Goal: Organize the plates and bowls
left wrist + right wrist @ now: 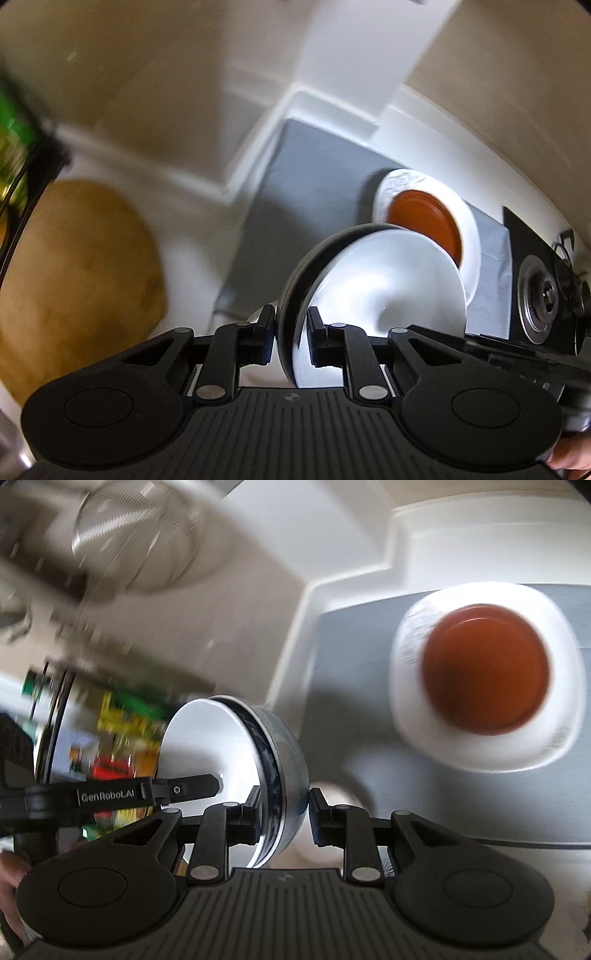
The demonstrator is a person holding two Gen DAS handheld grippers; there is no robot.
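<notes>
My left gripper [291, 334] is shut on the rim of a bowl [384, 280], dark outside and white inside, held on edge above the counter. My right gripper [284, 816] is shut on the rim of a bowl [236, 768] with a dark blue patterned outside and white inside; the left gripper's finger [192, 786] shows inside it. An orange plate [485, 670] lies on a white square plate [484, 753] on a grey mat [351, 657]. The same stack shows in the left wrist view, orange plate [424, 218] on white plate [471, 254].
A round wooden board [77, 273] lies on the white counter at the left. A black hob with a burner [537, 299] is at the right. Shelves with colourful packets [122, 731] and a metal strainer [133, 535] are at the left of the right wrist view.
</notes>
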